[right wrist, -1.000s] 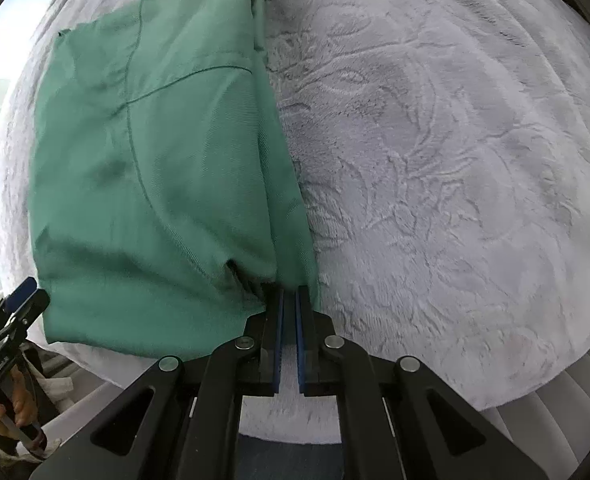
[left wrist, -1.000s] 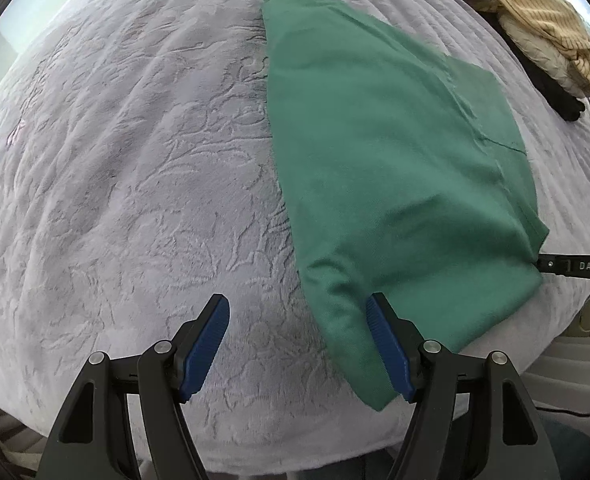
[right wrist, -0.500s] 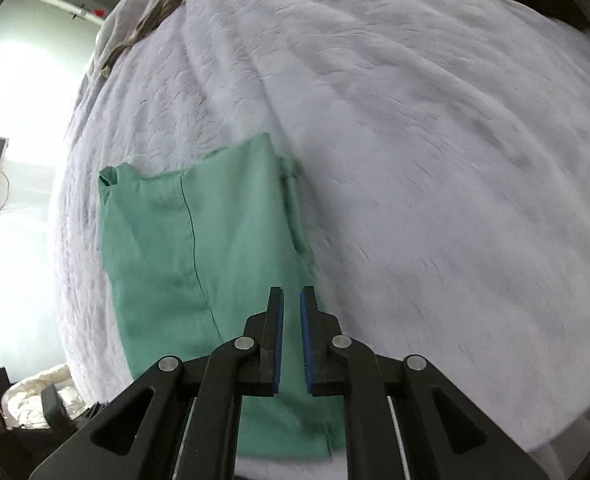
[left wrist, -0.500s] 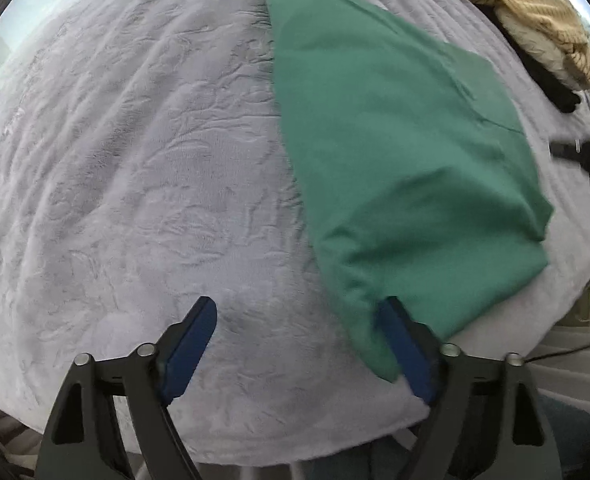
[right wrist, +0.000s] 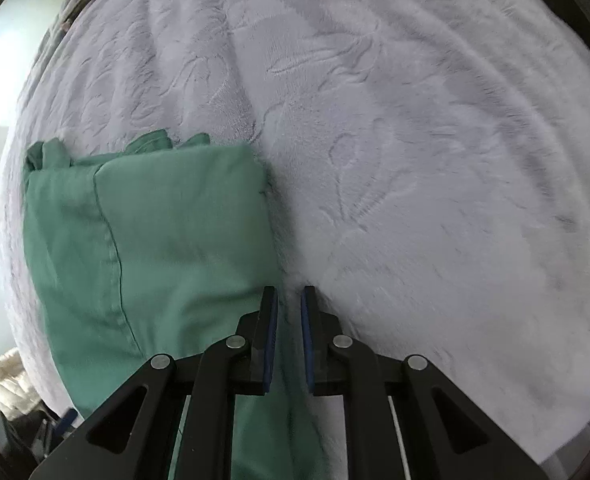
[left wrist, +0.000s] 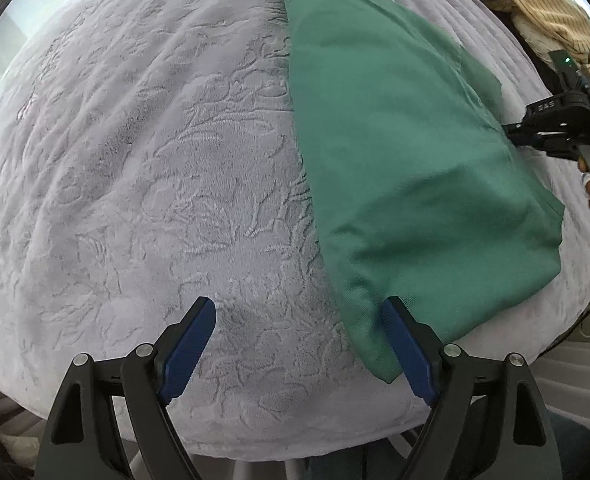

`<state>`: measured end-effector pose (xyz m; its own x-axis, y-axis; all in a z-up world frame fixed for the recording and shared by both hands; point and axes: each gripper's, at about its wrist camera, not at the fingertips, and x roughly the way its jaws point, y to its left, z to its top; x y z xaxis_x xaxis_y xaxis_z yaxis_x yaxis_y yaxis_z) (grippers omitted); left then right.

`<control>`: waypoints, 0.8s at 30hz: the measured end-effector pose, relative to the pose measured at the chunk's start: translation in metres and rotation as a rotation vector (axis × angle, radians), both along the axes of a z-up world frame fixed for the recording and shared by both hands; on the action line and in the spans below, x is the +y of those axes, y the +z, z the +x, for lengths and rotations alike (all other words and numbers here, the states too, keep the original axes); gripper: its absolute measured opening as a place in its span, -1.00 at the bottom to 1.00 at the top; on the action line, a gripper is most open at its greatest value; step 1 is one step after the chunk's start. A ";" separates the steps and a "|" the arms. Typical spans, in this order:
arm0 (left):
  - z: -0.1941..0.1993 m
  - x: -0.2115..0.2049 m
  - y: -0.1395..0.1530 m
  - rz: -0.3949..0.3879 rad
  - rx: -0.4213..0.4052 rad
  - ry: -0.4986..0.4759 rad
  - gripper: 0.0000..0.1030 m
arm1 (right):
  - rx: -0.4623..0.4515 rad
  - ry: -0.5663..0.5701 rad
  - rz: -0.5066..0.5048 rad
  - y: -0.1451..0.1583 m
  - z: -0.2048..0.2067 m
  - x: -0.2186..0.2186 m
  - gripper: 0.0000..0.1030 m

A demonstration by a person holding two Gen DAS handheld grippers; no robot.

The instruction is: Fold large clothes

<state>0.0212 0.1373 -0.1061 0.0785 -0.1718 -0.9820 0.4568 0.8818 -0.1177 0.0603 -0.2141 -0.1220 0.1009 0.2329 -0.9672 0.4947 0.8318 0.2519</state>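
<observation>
Item: one large green woven-cotton garment, folded lengthwise into a long tapering panel. It lies flat on a pale lavender embossed plush bedspread, toward that surface's right portion and near its front edge. A stitched seam runs down one layer. The far end shows bunched, uneven folds. The top layer is smooth with slight puckering.

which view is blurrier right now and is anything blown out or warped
Right wrist view: softer, with smeared bedspread texture near the right claw, and overexposed white at its left edge. Left wrist view: sharper, embossed pattern crisp, pale glare only at the upper-left rim. Both views: fisheye bulges the bed into a dome, bending the green garment edges.
</observation>
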 end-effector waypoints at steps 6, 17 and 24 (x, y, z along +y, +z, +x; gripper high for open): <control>0.005 -0.006 0.007 0.007 0.011 -0.003 0.67 | -0.007 -0.032 0.021 0.026 -0.040 0.007 -0.71; 0.020 -0.008 0.011 0.014 0.013 -0.018 0.67 | 0.021 -0.079 0.065 0.036 -0.091 0.044 -0.71; 0.029 -0.015 0.019 0.013 -0.002 -0.029 0.67 | 0.000 -0.061 0.034 0.051 -0.091 0.057 -0.71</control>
<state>0.0498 0.1227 -0.0868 0.0755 -0.1617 -0.9840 0.4825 0.8695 -0.1058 -0.0304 -0.1572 -0.0710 0.1160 0.2589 -0.9589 0.5442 0.7911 0.2794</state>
